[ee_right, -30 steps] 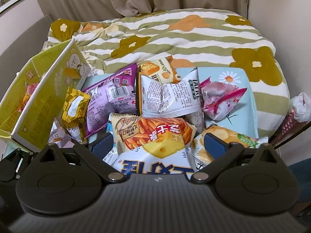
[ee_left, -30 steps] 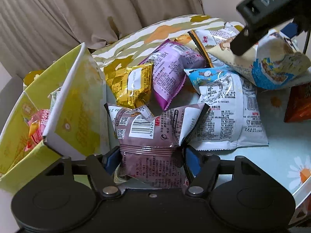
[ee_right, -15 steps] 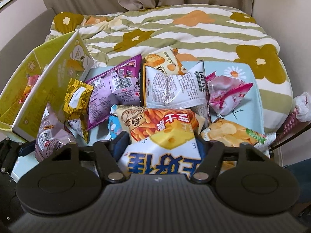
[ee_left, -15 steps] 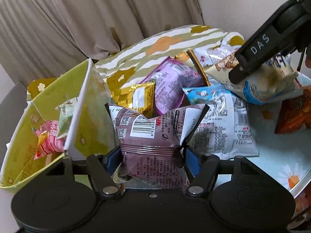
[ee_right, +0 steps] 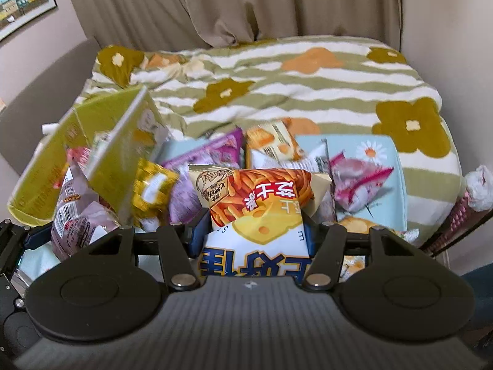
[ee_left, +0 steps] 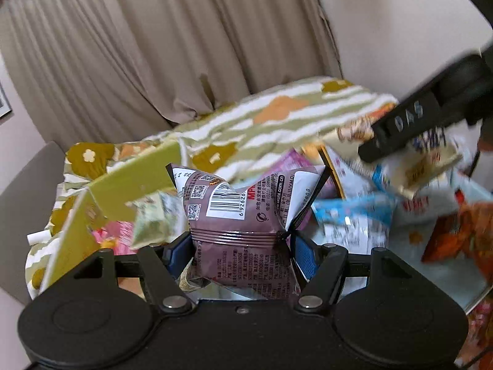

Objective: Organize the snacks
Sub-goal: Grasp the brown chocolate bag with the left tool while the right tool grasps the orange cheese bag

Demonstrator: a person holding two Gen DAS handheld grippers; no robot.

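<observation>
My left gripper (ee_left: 240, 246) is shut on a brown snack bag (ee_left: 237, 212) with a barcode, held up beside the open yellow-green box (ee_left: 77, 237). The same bag shows at the left of the right wrist view (ee_right: 77, 215). My right gripper (ee_right: 255, 231) is shut on an orange and white cheese-fries bag (ee_right: 255, 203), lifted above the snack pile. It also shows at the upper right of the left wrist view (ee_left: 425, 160). The box (ee_right: 55, 160) holds some packets.
Loose snacks lie on a light blue cloth (ee_right: 379, 154): a gold packet (ee_right: 151, 188), a purple bag (ee_right: 209, 157), a pink bag (ee_right: 357, 182), a white bag (ee_right: 292, 160). A striped flowered blanket (ee_right: 277, 86) lies behind, curtains beyond. An orange bag (ee_left: 456, 231) lies right.
Both grippers have risen with their bags. The right gripper closed on the cheese-fries bag. The left gripper moved toward the yellow-green box.
</observation>
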